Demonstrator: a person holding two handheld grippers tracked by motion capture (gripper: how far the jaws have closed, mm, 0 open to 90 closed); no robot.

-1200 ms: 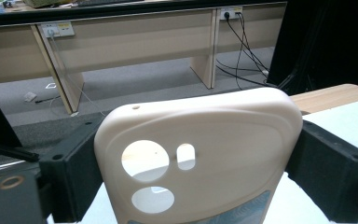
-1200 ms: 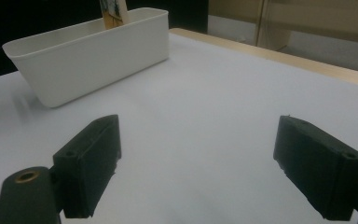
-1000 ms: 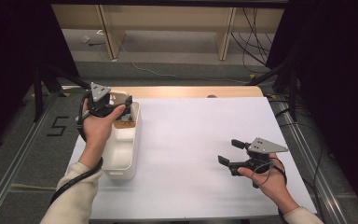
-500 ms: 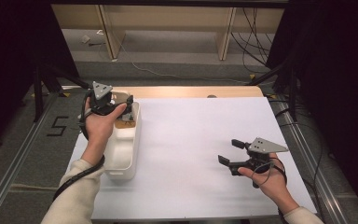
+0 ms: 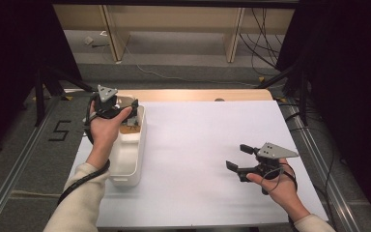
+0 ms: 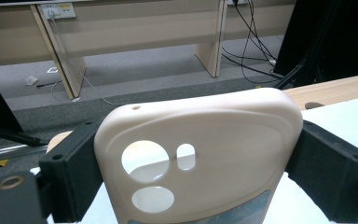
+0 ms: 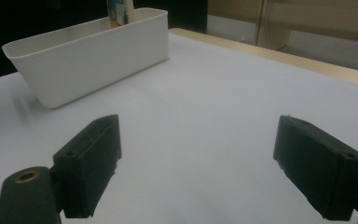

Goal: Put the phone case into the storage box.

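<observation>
One phone case point(image 6: 200, 158), beige, sits clamped between the left gripper's point(image 5: 125, 113) jaws, above the far end of one white bin point(image 5: 128, 162). Well right of the bin, the right gripper point(image 5: 237, 157) gapes, holding nothing.

The white table point(image 5: 198, 145) is lit evenly from above and appears bright in the high view, while both sides of that view are lost in near-black shadow. Only soft, faint shadows are cast beside the white bin point(image 5: 128, 154). No hard glare is seen, though the tabletop is nearly washed out. In the left gripper view, the beige phone case point(image 6: 200, 158) is rendered slightly soft, being very close to the lens. In the right gripper view, a cooler, dimmer tone is given; the bin point(image 7: 88, 51) is sharp enough, the background dark and blurred.
</observation>
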